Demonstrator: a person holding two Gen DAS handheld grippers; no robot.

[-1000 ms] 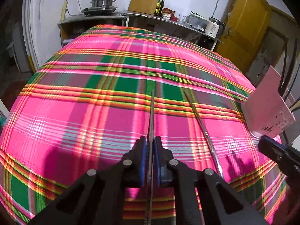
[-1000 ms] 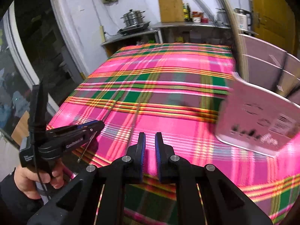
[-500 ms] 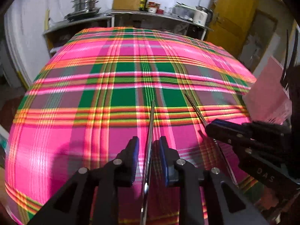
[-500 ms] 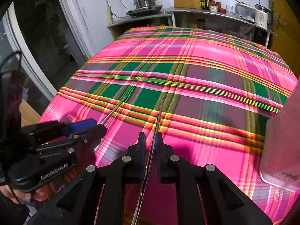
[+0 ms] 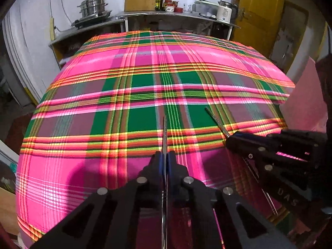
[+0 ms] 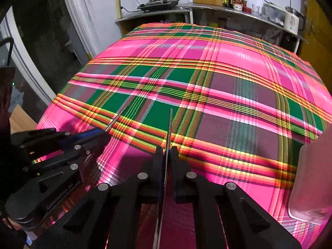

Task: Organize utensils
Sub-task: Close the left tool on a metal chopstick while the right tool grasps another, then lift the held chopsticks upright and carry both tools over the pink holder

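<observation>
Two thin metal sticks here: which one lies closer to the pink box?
The stick between the right gripper's closing jaws; the pink box is on that side. The other stick, in the left gripper, is farther off.

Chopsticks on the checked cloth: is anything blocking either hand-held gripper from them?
Nothing visible. The left hand-held gripper is shut on one metal chopstick; the right hand-held gripper is closing its jaws on the other chopstick, which is already between them.

Past my left gripper (image 5: pixel 165 157) the thin metal utensil (image 5: pixel 164 132) is seen edge-on, its kind unclear. The pink container (image 6: pixel 311 178) runs off the frame's right edge. My hands stay hidden.
</observation>
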